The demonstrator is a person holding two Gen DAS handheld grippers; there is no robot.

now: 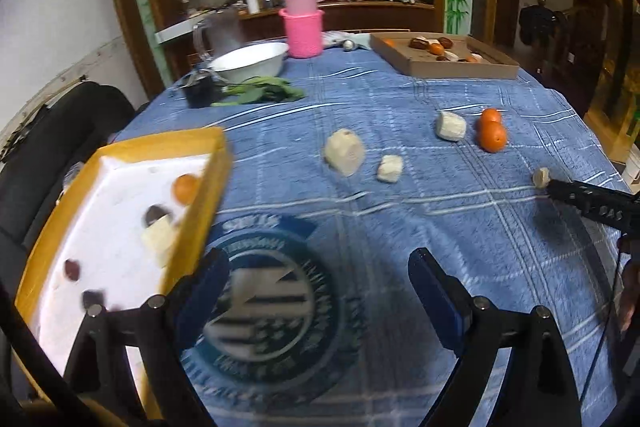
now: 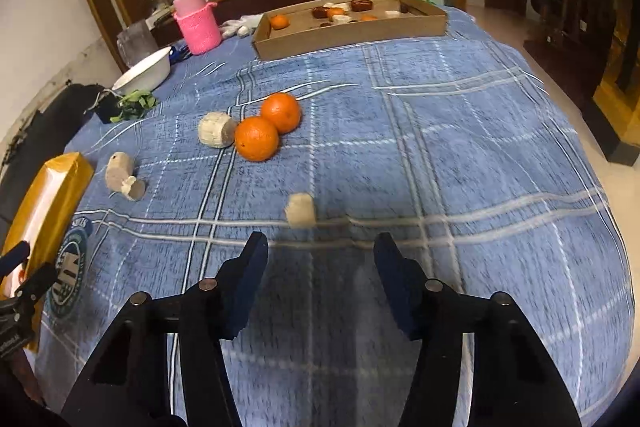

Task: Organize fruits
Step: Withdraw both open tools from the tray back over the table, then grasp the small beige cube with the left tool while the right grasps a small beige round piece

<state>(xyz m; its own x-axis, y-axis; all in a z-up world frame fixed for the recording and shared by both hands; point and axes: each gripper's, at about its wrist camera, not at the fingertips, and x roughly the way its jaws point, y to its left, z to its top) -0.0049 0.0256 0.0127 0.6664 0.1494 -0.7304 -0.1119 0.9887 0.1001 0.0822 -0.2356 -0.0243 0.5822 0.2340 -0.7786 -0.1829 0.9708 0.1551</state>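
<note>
Two oranges [image 2: 256, 139] lie touching on the blue checked cloth, with several cream-coloured fruit chunks [image 1: 344, 151] scattered around them. My left gripper [image 1: 316, 263] stands open over the cloth's round logo, nothing between its fingers, beside a yellow-rimmed white tray [image 1: 160, 143] that holds an orange, dark fruits and a pale chunk. My right gripper [image 2: 320, 241] is open and empty; a small pale chunk [image 2: 301, 210] lies just beyond its fingertips. A cardboard tray [image 2: 352, 35] at the far side holds more fruit.
A pink basket [image 1: 302, 31] with a jar, a white bowl [image 1: 250, 61], a glass mug and green leaves [image 1: 260, 91] stand at the far left. A black chair [image 1: 60, 147] is beside the table. The table edge drops off at the right.
</note>
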